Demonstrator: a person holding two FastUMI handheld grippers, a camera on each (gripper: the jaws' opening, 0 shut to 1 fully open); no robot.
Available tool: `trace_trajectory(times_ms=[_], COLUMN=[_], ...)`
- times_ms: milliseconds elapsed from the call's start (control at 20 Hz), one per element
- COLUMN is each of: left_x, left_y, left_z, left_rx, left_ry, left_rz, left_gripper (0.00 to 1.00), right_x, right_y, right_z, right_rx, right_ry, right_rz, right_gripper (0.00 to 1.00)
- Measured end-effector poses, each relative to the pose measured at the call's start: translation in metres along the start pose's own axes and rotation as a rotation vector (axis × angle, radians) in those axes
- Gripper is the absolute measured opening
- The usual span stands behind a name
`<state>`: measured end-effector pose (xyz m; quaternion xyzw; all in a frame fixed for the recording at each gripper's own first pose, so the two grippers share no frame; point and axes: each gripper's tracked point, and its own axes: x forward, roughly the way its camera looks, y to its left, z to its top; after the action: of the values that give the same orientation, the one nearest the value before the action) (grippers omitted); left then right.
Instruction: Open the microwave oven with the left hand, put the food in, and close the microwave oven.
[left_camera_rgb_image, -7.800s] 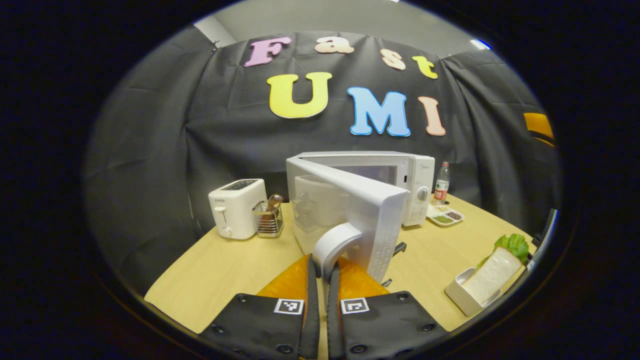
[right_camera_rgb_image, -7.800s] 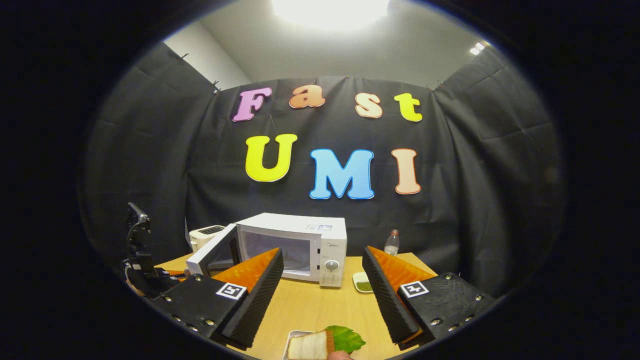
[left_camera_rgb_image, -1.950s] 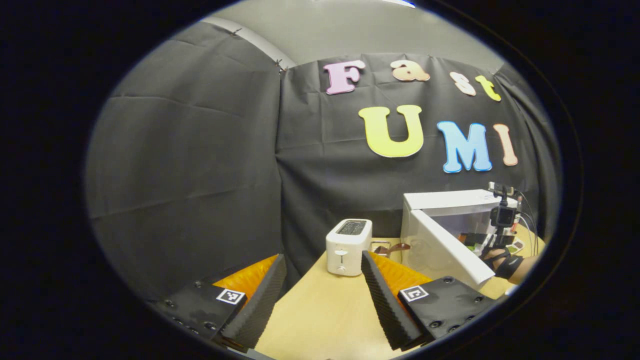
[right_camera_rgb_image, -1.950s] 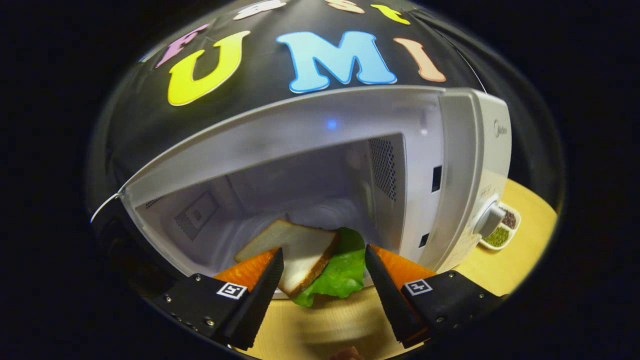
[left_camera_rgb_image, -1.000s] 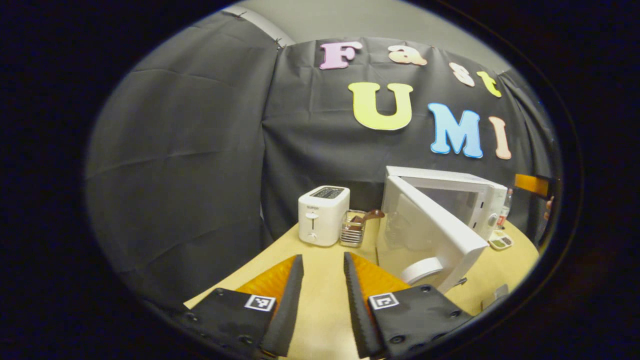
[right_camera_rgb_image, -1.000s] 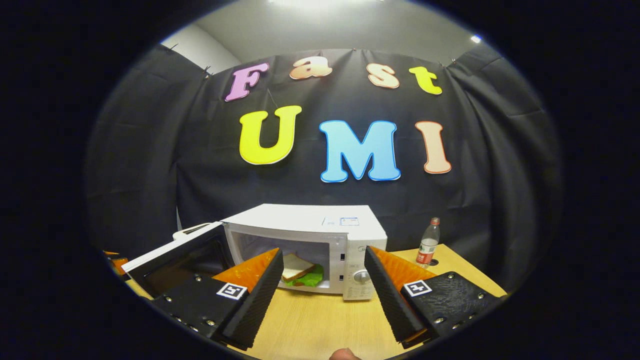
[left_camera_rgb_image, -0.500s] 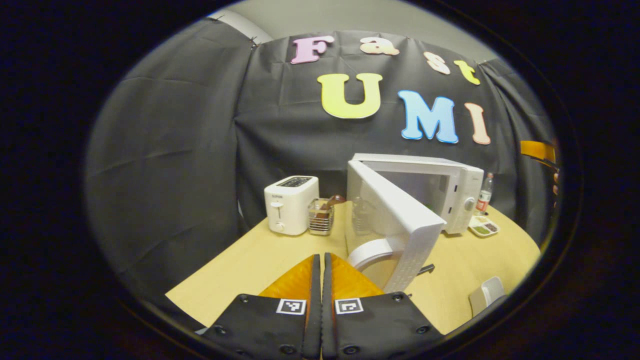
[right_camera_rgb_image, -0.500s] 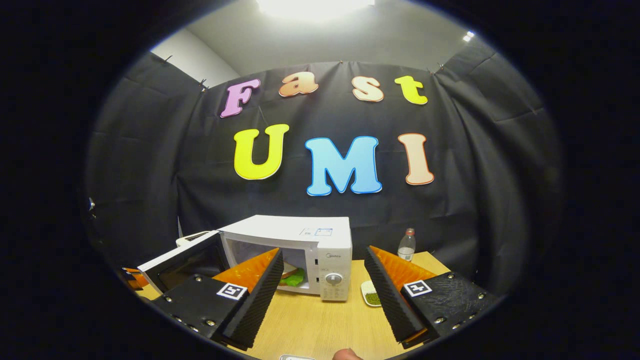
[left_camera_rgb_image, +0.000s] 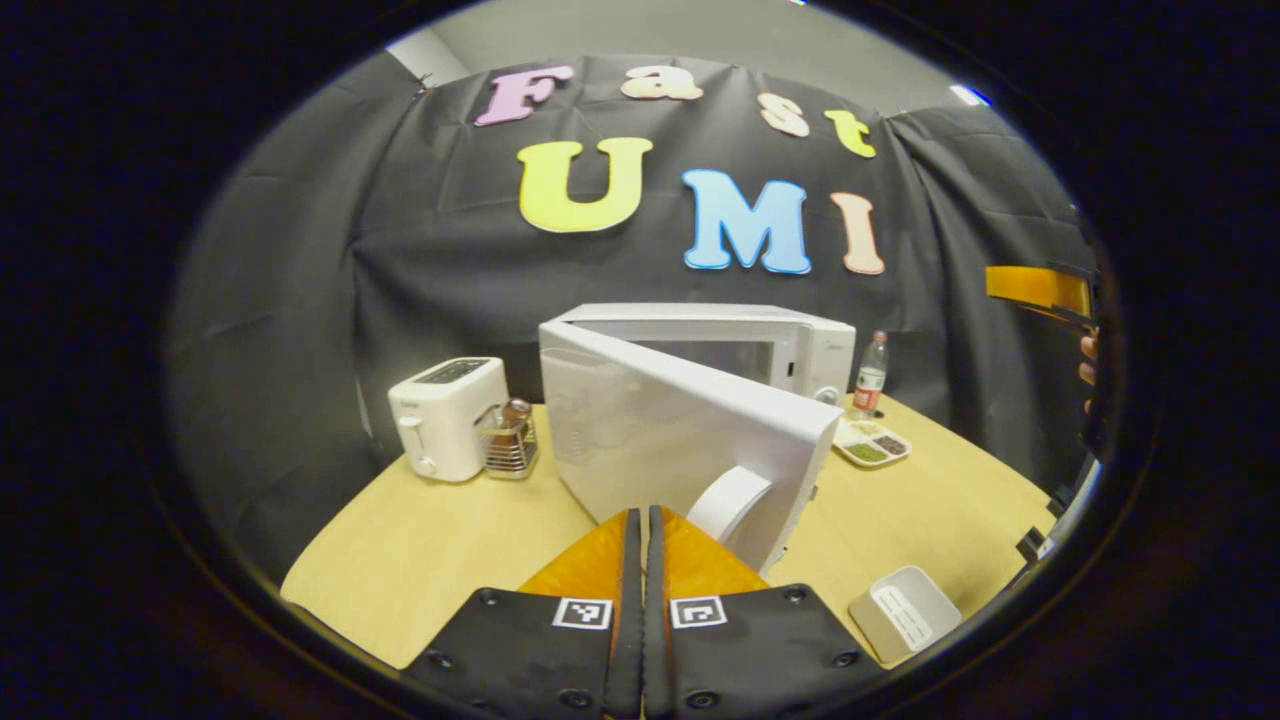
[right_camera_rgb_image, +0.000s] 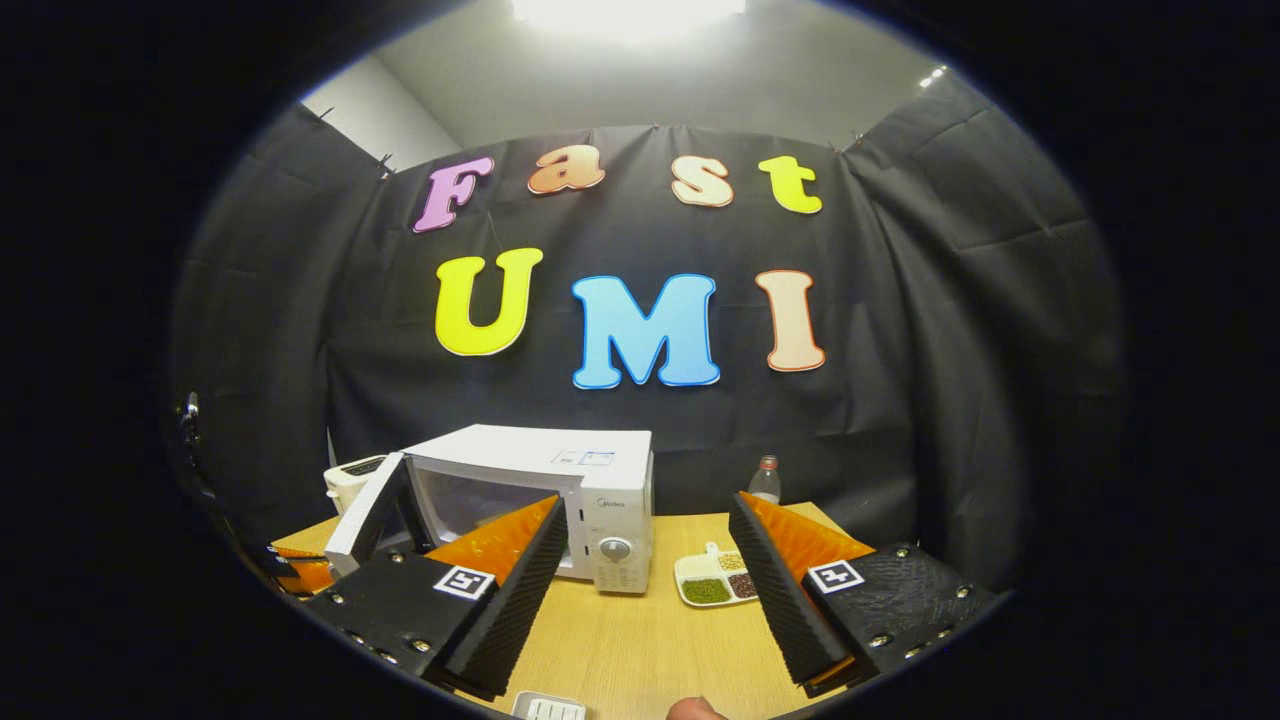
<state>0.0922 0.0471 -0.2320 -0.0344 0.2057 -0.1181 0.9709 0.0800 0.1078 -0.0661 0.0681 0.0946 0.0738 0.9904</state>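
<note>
The white microwave (left_camera_rgb_image: 800, 340) stands at the back of the table with its door (left_camera_rgb_image: 640, 430) partly open and swung toward me. My left gripper (left_camera_rgb_image: 640, 514) is shut with nothing between its fingers, its tips right at the door's outer face, just left of the curved white handle (left_camera_rgb_image: 728, 500). In the right gripper view the microwave (right_camera_rgb_image: 545, 470) is farther off and its door (right_camera_rgb_image: 362, 520) stands ajar on the left. My right gripper (right_camera_rgb_image: 645, 505) hangs open and empty above the table, well back from the oven. It also appears at the right edge of the left gripper view as the right gripper (left_camera_rgb_image: 1040, 288).
Left of the oven stand a white toaster (left_camera_rgb_image: 445, 415) and a wire basket (left_camera_rgb_image: 508, 440). To its right are a bottle (left_camera_rgb_image: 870, 372) and a divided dish (left_camera_rgb_image: 868, 446). An empty white tray (left_camera_rgb_image: 905, 620) lies near the front right of the wooden table (left_camera_rgb_image: 440, 540).
The sandwich went into the oven and my right gripper drew back, open. My left gripper shut and came to the door's outer face; the door has swung partway toward closed.
</note>
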Motion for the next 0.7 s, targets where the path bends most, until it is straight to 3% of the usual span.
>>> trace_trajectory(times_ms=[400, 700], left_x=[0.061, 0.109], left_y=[-0.062, -0.089], left_z=[0.022, 0.038], left_rx=[0.059, 0.096], left_ry=[-0.012, -0.021], left_rz=[-0.172, -0.253], left_gripper=[0.07, 0.07], right_x=[-0.019, -0.024], right_y=[-0.027, -0.039], right_z=[-0.002, -0.005], right_rx=[-0.019, -0.023], right_ry=[0.006, 0.019], right_rz=[-0.09, -0.144], right_gripper=[0.98, 0.98])
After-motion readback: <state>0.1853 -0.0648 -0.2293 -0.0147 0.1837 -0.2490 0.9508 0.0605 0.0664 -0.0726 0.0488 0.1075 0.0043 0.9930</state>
